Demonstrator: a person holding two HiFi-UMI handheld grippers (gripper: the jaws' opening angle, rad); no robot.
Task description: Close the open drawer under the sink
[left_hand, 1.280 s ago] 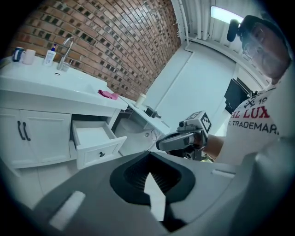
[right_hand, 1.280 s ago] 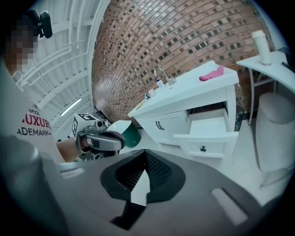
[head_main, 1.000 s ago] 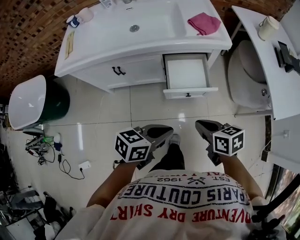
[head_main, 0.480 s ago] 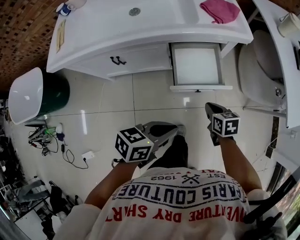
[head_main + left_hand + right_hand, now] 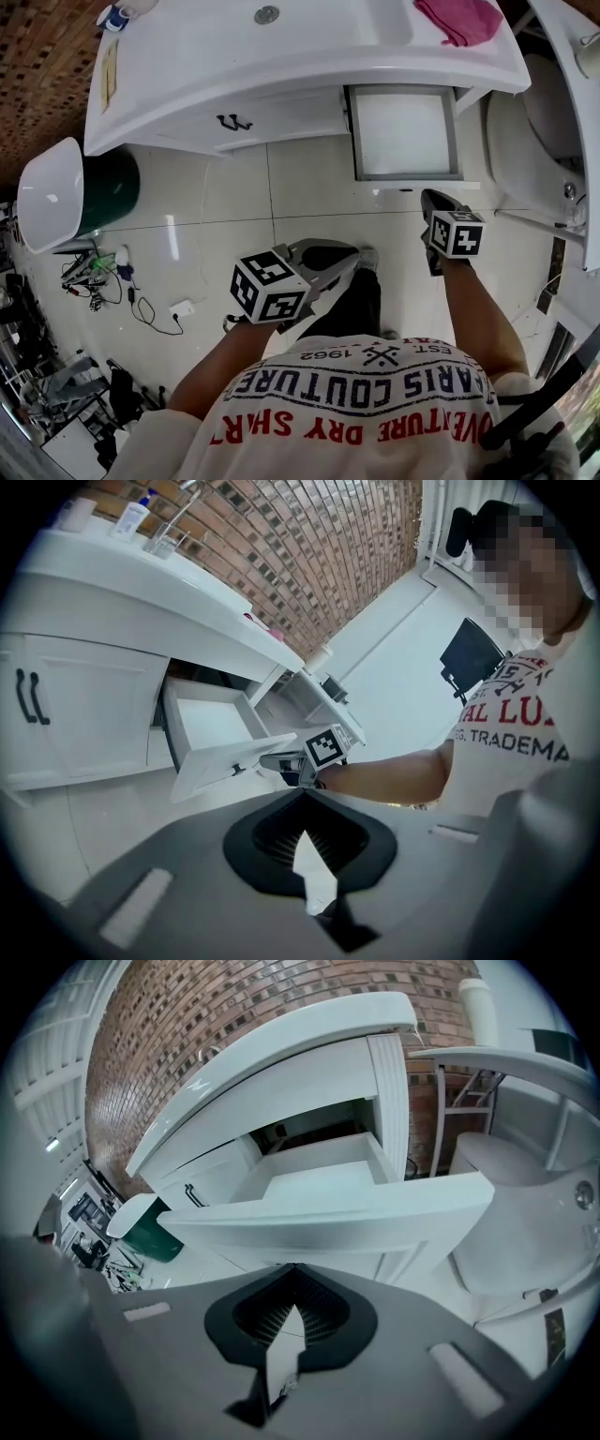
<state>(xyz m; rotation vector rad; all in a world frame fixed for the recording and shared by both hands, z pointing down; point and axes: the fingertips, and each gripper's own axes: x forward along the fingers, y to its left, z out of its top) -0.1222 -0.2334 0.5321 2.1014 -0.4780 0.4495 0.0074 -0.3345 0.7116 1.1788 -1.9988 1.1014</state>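
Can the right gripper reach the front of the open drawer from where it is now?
Probably yes: the right gripper sits just before the drawer front, with nothing between them.

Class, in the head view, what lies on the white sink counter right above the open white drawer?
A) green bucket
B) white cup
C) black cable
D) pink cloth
D: the crumpled pink cloth lies on the white sink counter, over the open white drawer.

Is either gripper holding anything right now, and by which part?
Nothing is held. The left gripper and right gripper are both shut and empty.
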